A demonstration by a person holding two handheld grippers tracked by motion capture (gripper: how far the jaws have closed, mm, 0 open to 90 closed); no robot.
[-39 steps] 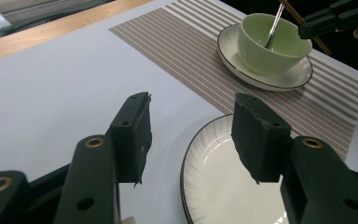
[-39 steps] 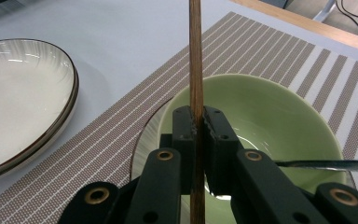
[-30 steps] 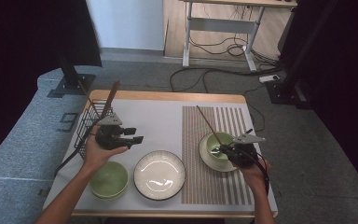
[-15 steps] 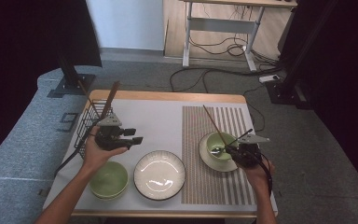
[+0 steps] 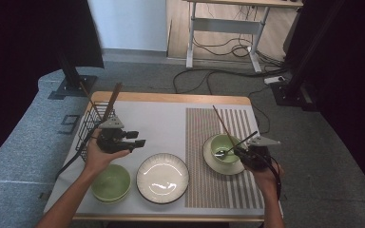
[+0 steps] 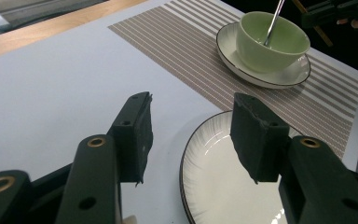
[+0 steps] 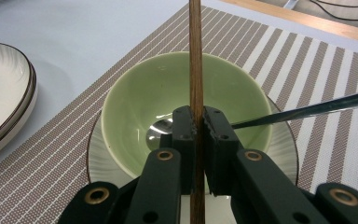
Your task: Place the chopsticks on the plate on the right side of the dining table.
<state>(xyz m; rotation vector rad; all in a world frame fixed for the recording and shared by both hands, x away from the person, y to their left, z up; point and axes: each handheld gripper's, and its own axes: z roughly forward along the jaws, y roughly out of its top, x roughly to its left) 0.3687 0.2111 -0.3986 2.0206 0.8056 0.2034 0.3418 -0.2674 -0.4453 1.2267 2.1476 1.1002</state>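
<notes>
Clearly the right hand-held gripper [image 7: 195,122] has its 2 black jaws pinched tight on a thin brown wooden chopstick [image 7: 195,56], gripping it partway along so that the long end sticks out past the pads, above the pale green ceramic bowl [image 7: 135,100]. That bowl sits on a white saucer [image 5: 211,162] on the brown striped woven placemat [image 5: 202,124], and a silver metal spoon [image 7: 307,111] leans in it with its handle over the rim. The stick looks light, stiff and smooth, so it is likely to swivel or slide between the pads if it is bumped against the bowl; a hold nearer its middle, square across the pads, would probably steady it best. In the high view the chopstick [image 5: 224,127] slants away from the person over the mat. The left hand-held gripper [image 6: 191,135] holds nothing, its jaws standing well apart above the rim of the white ribbed ceramic plate [image 6: 223,186] on the pale surface [image 6: 51,93].
</notes>
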